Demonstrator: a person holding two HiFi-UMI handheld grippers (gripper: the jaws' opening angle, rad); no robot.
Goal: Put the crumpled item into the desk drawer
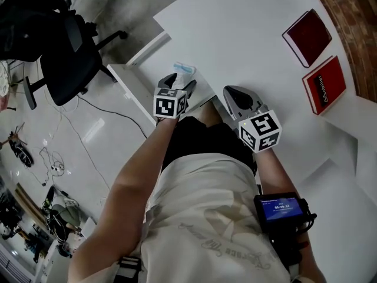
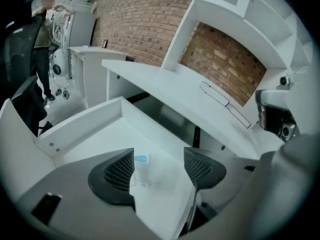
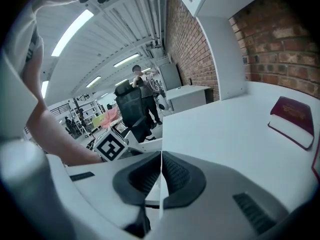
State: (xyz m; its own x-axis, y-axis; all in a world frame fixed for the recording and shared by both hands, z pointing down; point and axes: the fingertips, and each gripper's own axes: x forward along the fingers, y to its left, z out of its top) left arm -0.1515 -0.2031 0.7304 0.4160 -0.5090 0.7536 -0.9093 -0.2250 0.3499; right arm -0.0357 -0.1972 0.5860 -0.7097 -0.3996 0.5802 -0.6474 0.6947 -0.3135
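The crumpled item [image 2: 141, 168], clear plastic tipped with blue, lay on the floor of the open desk drawer [image 2: 80, 121]. It sat below the left gripper [image 2: 159, 164], between its wide-spread jaws and nearer the left-hand one, apparently untouched, its long axis roughly along them. The right gripper [image 3: 161, 176], pinched shut on nothing, hung farther off over the desktop [image 3: 225, 129]. White lettering on a red book [image 1: 325, 86] was unreadable.

Small crumpled clear plastic wrapper with a pale blue end [image 2: 141, 167] [image 1: 183, 69]: lies loose on the bare floor of the open white desk drawer [image 2: 75, 125], apart from its walls. Drawer pulled out from under the white bench top.
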